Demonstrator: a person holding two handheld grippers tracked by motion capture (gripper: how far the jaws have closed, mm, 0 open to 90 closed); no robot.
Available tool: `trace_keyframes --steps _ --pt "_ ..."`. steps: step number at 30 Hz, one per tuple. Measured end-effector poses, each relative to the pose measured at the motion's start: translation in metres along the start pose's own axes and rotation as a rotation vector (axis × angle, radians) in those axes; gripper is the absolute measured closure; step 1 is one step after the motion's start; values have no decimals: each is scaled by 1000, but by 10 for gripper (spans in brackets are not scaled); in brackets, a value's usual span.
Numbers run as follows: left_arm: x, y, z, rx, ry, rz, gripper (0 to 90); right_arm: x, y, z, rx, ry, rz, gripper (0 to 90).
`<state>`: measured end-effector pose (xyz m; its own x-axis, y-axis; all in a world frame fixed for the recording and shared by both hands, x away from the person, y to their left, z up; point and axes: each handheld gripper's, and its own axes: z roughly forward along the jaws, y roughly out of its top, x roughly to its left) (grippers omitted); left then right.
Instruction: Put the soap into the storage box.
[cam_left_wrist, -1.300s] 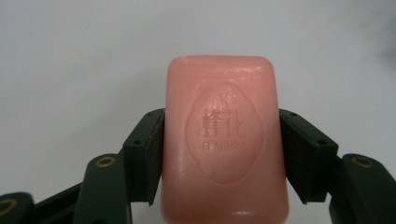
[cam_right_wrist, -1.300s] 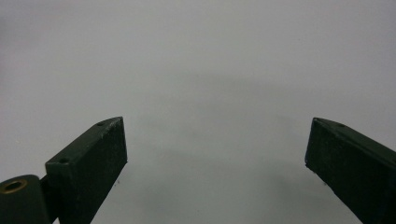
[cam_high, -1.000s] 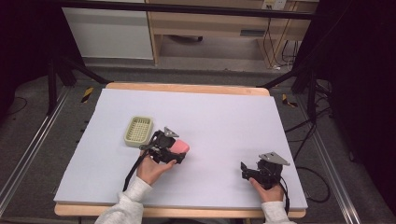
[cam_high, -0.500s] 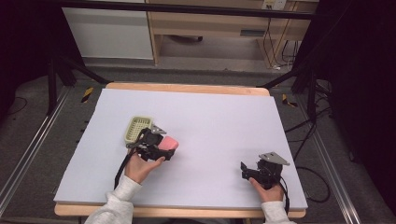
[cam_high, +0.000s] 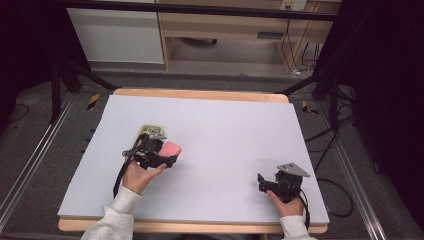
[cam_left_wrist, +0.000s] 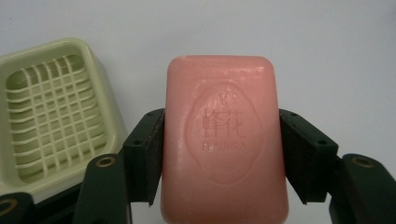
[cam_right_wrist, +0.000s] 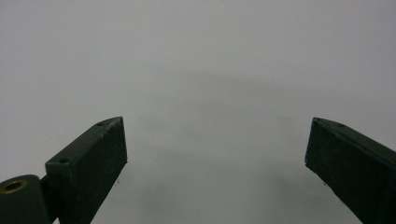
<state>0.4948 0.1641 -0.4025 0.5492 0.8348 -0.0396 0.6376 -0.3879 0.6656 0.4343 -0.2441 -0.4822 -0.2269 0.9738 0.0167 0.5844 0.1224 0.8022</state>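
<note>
High view: two grippers work over one white table. The left gripper pinches one pink soap bar just right of one green soap dish; the right gripper sits near right.
Left gripper view: jaws clamp the soap bar, the soap dish at left.
Right gripper view: jaws spread wide over bare table

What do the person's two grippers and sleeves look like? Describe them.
Both the left gripper and right gripper are black with flat rectangular jaws, brass-coloured pivot screws, a grey three-cornered top plate and a trailing black cable. The sleeves are light grey knit.
</note>
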Motion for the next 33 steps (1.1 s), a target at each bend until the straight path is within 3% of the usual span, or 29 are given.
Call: trace_keyframes --steps 15,33 --pt "17 10 -4 -17 22 -39 371 0 0 0 0 4 1 58" --pt "45 16 2 -12 64 -105 371 0 0 0 4 7 1 58"
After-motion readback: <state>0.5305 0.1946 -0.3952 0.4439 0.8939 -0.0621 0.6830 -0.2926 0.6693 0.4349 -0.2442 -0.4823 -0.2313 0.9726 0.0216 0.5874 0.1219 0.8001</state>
